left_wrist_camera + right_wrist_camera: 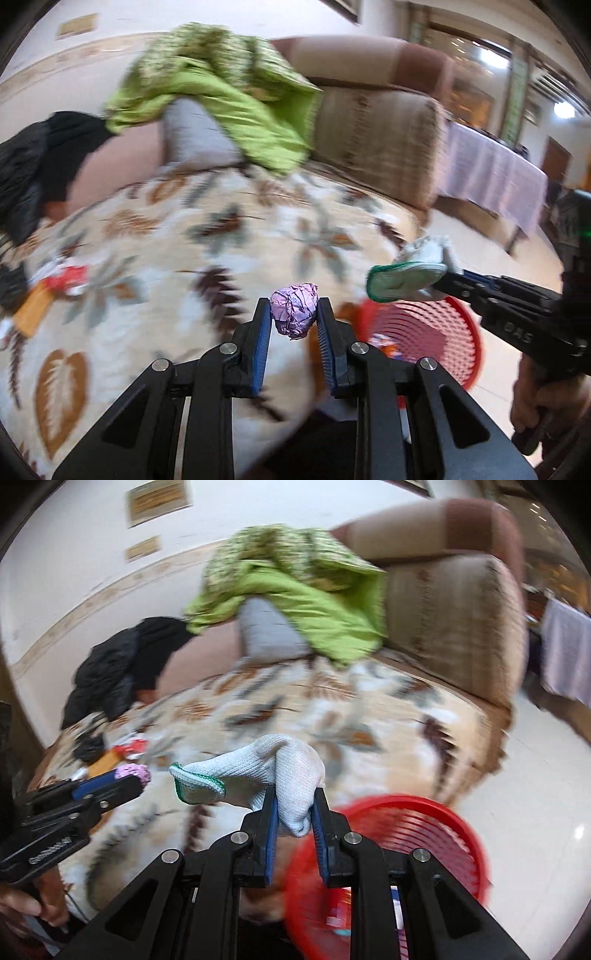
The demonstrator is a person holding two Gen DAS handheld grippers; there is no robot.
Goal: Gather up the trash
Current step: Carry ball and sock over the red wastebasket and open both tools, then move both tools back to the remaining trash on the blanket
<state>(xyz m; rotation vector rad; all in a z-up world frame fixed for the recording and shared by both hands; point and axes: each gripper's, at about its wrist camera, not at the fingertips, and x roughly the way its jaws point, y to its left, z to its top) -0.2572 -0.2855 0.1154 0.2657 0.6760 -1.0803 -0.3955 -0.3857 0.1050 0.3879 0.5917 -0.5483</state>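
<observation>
Both claws are loaded. The left claw (pixel 293 314) is clenched on a crumpled ball of purple foil (pixel 294 309), pinched right at the fingertips so it sits proud of the pads and should drop cleanly when let go. The right claw (pixel 294 812) grips a white knitted glove (pixel 258 779) by its bunched middle, and the green-edged cuff hangs out to the left.

Both loads are in the air above the edge of a sofa seat covered with a leaf-patterned blanket (pixel 207 236), and the red basket (pixel 436 834) waits on the floor just below and to the right. From the right wrist view the glove looks closer to the rim; the foil ball is off to the left, over the blanket. My guess is both are headed for that basket, glove first.

More litter lies on the blanket's far left: a red-and-white wrapper (pixel 70 278) and an orange packet (pixel 35 306). So the job looks partway done. Green cloth (pixel 221 92) and a black jacket (pixel 44 158) are heaped at the back of the seat, which don't look like trash to me.
</observation>
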